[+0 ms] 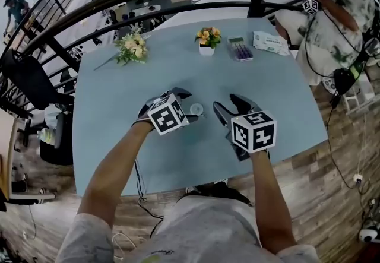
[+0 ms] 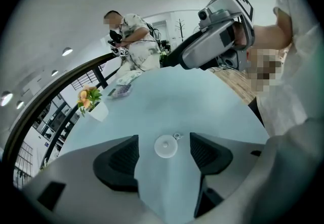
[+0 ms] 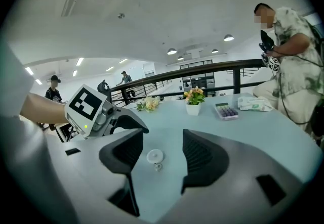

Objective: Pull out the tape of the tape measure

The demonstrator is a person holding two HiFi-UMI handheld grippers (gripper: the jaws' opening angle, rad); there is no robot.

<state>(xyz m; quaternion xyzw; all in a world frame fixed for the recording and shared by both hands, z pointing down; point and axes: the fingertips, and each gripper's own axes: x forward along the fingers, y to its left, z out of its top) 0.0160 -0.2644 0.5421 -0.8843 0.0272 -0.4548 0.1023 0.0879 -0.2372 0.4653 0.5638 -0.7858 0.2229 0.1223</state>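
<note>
Tape measure (image 2: 166, 146): a small round white case lying flat on the pale blue table (image 1: 119, 137), about midway between the left and right edges and somewhat nearer the near edge than the far one. A small metal ring (image 2: 177, 136) lies against the case on the side facing the right gripper. Left gripper (image 1: 185, 104): jaws spread wide, angled down over the case; in its own view the case sits in the gap between the two dark pads, and neither pad touches it. Right gripper (image 1: 228, 104): jaws likewise spread, nothing held; in its own view the case and ring lie on the table just beyond the gap, clear of both pads. The two grippers face each other across the case, close together but apart. Whether either set of jaw tips rests on the table surface cannot be determined. Along the far edge: a loose bunch of flowers (image 1: 133, 48) near the left corner, a white pot of orange flowers (image 1: 206, 39) at mid-edge, a small tray with purple contents (image 1: 240, 48) just to its right, and a white packet (image 1: 270, 42) near the right corner. A second person (image 1: 335, 12) stands beyond that corner.
</note>
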